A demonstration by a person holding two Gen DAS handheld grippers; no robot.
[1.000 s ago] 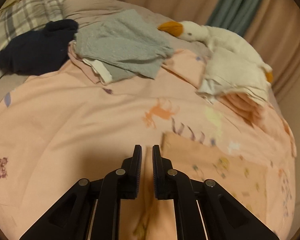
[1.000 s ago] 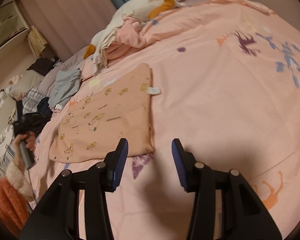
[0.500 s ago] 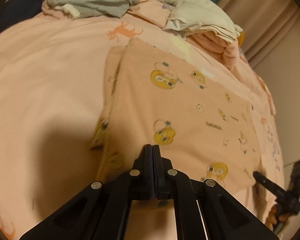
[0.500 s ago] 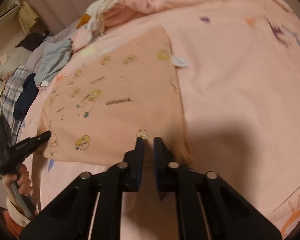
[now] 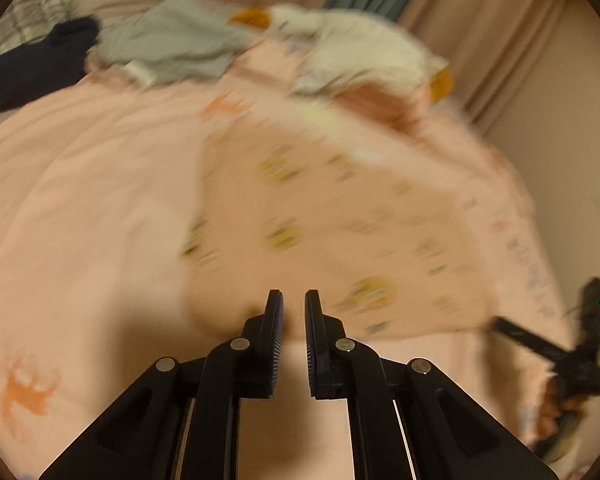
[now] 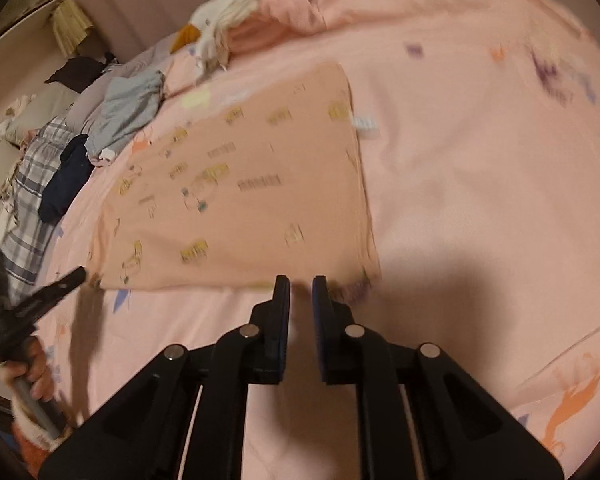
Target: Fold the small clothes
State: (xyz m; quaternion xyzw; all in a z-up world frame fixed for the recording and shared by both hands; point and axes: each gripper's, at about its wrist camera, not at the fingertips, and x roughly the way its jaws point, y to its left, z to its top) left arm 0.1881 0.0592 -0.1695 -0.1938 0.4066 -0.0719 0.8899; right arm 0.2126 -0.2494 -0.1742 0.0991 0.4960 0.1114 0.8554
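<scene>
A peach-coloured small garment (image 6: 244,196), printed with little yellow cartoon figures and dark lettering, lies spread flat in a rough rectangle on the pink bed cover (image 6: 480,184), in the middle of the bed. A small white label (image 6: 365,123) sticks out at its far right edge. Both views are smeared by motion, so the prints read only as blurs.

The right gripper (image 6: 301,286) sits at the garment's near edge, close to its near right corner. Its jaws are opening, with a narrow gap between them, and no cloth is seen between the pads.

The left gripper (image 5: 293,300) hangs over the near left part of the garment. In its own view a slim gap shows between the fingers, with nothing pinched. From the right wrist view it reaches the garment's near left corner, but whether it touches the cloth cannot be told.

Beyond the garment, towards the head of the bed, lie a grey garment (image 5: 172,46), a dark navy garment (image 5: 32,72) and a white goose plush (image 5: 364,40).
</scene>
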